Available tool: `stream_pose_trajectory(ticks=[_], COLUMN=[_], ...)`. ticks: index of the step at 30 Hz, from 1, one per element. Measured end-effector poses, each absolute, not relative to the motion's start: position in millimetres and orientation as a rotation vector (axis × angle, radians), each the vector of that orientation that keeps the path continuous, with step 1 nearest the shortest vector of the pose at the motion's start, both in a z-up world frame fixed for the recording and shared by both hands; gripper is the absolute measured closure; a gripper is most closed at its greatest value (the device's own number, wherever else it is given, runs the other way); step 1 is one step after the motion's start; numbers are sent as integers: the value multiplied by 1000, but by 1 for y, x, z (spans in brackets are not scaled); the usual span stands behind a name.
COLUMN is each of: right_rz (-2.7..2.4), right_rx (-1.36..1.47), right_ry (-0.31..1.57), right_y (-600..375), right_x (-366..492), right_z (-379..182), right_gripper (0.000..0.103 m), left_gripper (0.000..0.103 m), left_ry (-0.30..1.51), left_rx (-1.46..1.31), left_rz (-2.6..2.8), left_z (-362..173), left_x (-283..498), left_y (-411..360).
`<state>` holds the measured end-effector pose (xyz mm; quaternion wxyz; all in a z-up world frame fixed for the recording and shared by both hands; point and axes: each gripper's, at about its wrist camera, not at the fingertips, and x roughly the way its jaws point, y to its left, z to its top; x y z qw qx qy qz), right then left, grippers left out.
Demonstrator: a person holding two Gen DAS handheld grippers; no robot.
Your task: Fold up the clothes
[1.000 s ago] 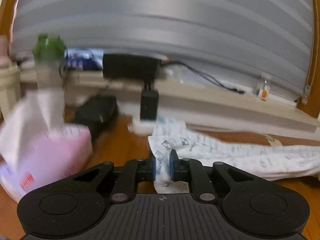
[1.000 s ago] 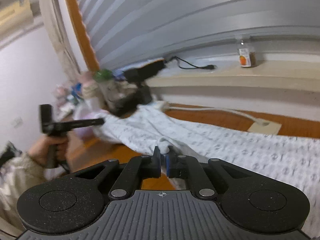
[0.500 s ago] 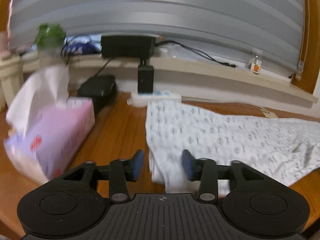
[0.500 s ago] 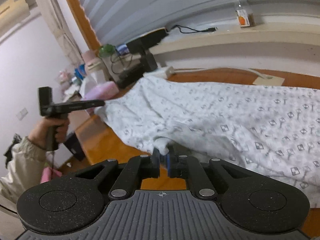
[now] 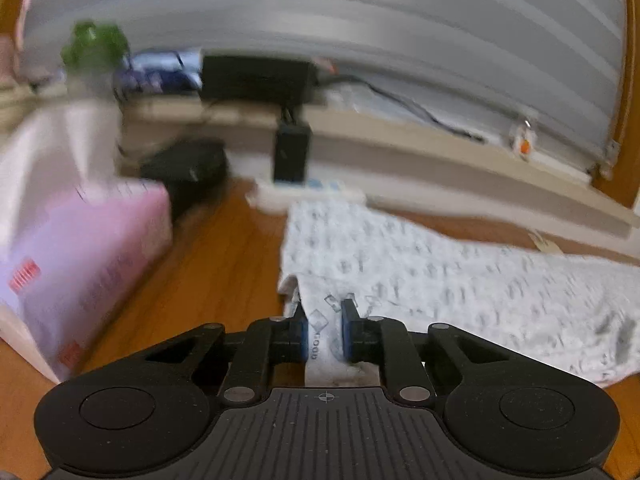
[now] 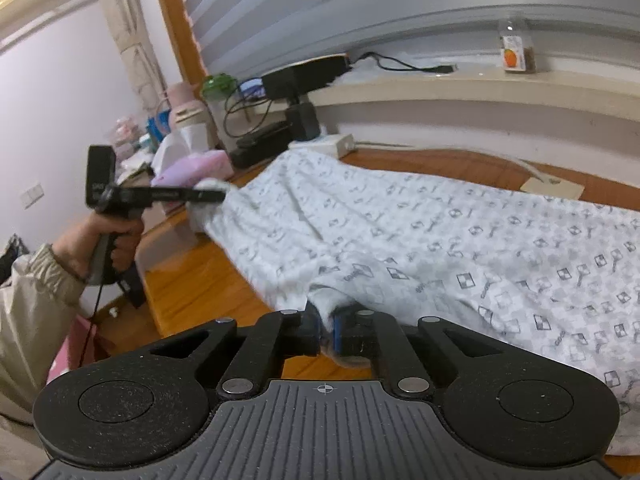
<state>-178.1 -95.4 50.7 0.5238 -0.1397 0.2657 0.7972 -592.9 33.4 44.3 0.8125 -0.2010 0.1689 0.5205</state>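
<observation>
Left wrist view: my left gripper [image 5: 325,334] is clamped on a bunched edge of the white patterned garment [image 5: 440,276], cloth pinched between the blue pads [image 5: 347,332]. The garment spreads rightward across the wooden table [image 5: 208,272]. A pink tissue box [image 5: 80,256] sits to the left, a white power strip [image 5: 304,196] just beyond the cloth; the picture is blurred. From the right wrist, my right gripper [image 6: 329,330] is closed on a fold at the garment's [image 6: 460,240] near edge, which drapes over the table [image 6: 192,284]. Farther left, my left hand [image 6: 108,240] holds its gripper at the garment's far corner. A small jar [image 6: 516,46] stands on the windowsill [image 6: 440,84].
</observation>
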Motion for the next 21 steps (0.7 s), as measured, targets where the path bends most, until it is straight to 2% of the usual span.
stream_pose_trajectory(ticks=[6, 8, 9, 11, 12, 14, 18, 19, 21], right_rz=[1967, 1980, 1973, 1978, 1978, 1970, 1932, 1920, 1896], right_rx=[-320, -347, -372, -389, -395, -394, -381, -382, -383], right_ry=[660, 677, 700, 729, 723, 691, 617, 594, 552], right_y=[-116, -122, -124, -129, -131, -135, -140, -141, -142], right_x=[-188, -193, -195, -196, -196, -193, -184, -183, -179], right_z=[62, 60, 54, 46, 45, 50, 66, 69, 73], right_gripper=[96, 96, 95, 87, 85, 80, 69, 65, 64], left_gripper=[87, 74, 74, 72, 69, 55, 51, 43, 40], left_ry=[313, 403, 436, 450, 447, 435, 433, 438, 450], left_rx=[-379, -368, -362, -360, -364, -364, -349, -341, -335], left_rz=[1172, 1214, 1222, 1226, 1222, 1211, 1175, 1165, 1134], left_z=[66, 59, 54, 49, 50, 54, 64, 66, 66], left_x=[-604, -604, -605, -611, -614, -615, -604, -599, -586], left_y=[20, 19, 17, 9, 7, 6, 15, 20, 34])
